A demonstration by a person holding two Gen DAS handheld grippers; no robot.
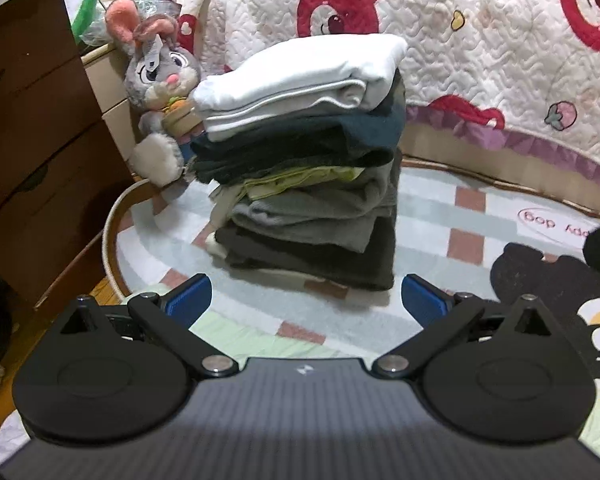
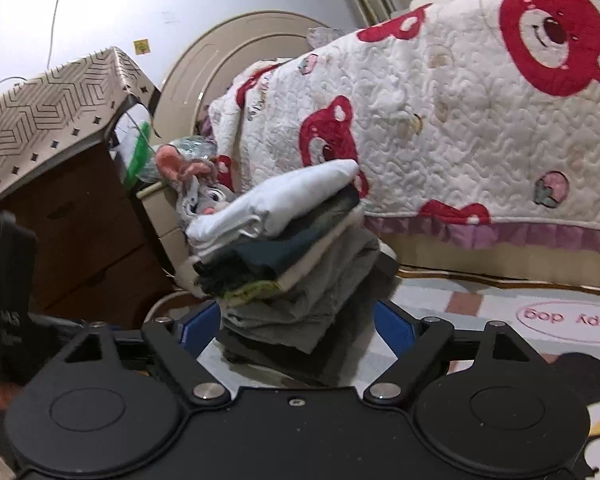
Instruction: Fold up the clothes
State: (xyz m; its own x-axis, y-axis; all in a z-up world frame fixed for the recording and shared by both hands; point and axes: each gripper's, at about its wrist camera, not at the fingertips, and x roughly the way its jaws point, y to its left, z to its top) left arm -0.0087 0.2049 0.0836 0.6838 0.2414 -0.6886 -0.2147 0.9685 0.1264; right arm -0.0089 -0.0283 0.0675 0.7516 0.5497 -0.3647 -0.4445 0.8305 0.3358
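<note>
rug [image 1: 428,216]: folded stack [image 1: 308,184] | bed quilt [image 1: 480,40] behind | both jaws released, empty

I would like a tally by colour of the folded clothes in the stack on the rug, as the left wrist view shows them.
White: 1
Dark teal: 1
Black: 1
Yellow-green: 1
Grey: 1
Dark charcoal: 1
Total: 6 visible layers; any hidden pieces cannot be counted.
</note>
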